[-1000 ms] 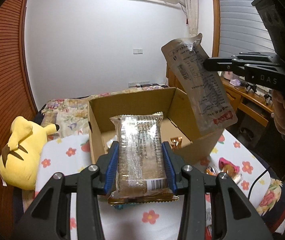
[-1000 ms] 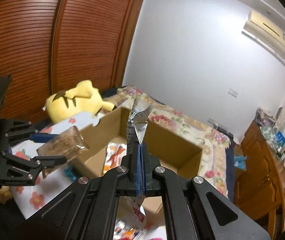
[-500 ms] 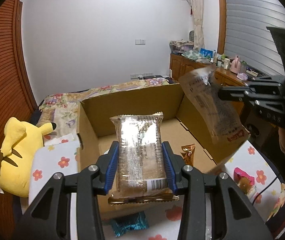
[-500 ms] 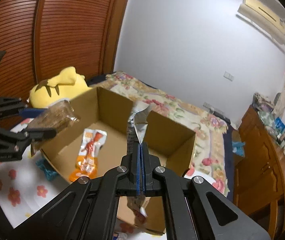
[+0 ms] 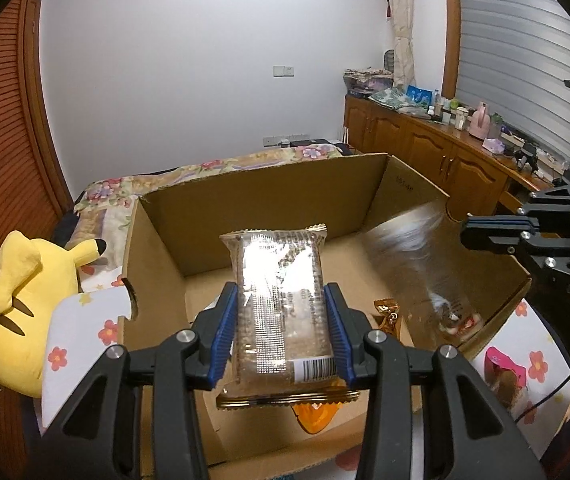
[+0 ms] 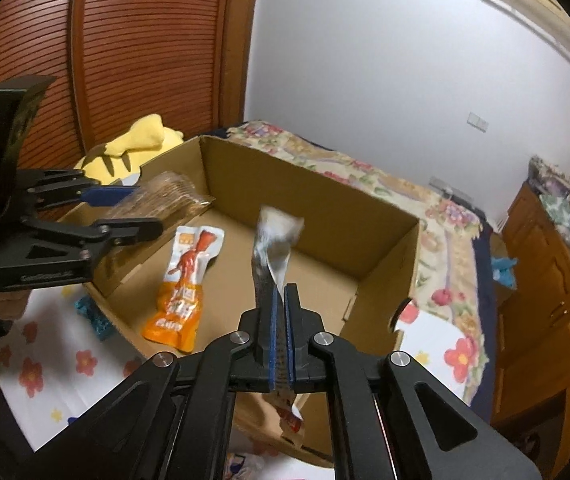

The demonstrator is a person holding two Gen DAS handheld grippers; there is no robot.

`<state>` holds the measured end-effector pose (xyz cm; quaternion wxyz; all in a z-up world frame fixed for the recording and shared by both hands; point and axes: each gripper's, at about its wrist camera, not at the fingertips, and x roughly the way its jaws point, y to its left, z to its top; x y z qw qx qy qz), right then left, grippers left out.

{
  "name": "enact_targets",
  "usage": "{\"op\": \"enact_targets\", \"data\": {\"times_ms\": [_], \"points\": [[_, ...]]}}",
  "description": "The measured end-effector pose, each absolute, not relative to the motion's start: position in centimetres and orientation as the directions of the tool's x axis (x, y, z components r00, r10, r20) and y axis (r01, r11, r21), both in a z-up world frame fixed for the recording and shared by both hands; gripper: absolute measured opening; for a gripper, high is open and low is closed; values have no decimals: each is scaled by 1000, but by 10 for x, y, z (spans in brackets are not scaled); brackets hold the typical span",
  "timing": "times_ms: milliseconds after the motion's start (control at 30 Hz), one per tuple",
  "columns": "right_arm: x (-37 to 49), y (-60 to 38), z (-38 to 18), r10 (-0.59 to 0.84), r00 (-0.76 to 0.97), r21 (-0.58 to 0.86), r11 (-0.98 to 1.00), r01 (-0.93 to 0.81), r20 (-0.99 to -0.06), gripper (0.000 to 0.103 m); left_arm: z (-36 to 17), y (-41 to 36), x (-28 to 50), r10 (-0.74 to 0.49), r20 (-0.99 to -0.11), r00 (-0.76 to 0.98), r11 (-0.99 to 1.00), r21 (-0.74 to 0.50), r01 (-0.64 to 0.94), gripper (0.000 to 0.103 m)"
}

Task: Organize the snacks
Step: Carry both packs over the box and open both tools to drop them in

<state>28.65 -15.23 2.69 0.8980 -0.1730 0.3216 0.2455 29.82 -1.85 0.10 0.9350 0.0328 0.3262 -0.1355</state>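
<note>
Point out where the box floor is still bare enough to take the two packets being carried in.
Inside the cardboard box, the floor is bare from the orange packet across to the far and right walls, the widest free patch. The near-left stretch is crowded: the orange packet lies there, with a small gold snack further along. Outside, loose snacks dot the flowered cloth.

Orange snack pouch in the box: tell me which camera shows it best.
The right wrist view. There the orange snack pouch lies in full sight on the floor of the cardboard box, print facing up. In the left wrist view only its orange corner peeks out beneath the brown cracker pack held in the left tongs.
</note>
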Motion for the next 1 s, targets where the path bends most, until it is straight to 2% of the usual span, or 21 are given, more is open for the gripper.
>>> {"op": "enact_targets", "data": {"times_ms": [267,600,833,1000], "points": [[283,-155,28,354,659,-119,820,-560,-663,1,-1,-21,299,-230,-629,742,962,-31,272,44],[256,-169,44,345,687,-107,845,-524,-640,1,19,-14,266,-236,-595,768,963,-35,269,50],[222,-186,51,342,707,-83,867,-492,-619,8,20,-20,218,-258,-586,768,953,-23,303,51],[194,-198,46,328,714,-71,881,-467,-619,18,10,-26,186,-277,-593,756,946,-30,324,52]]}}
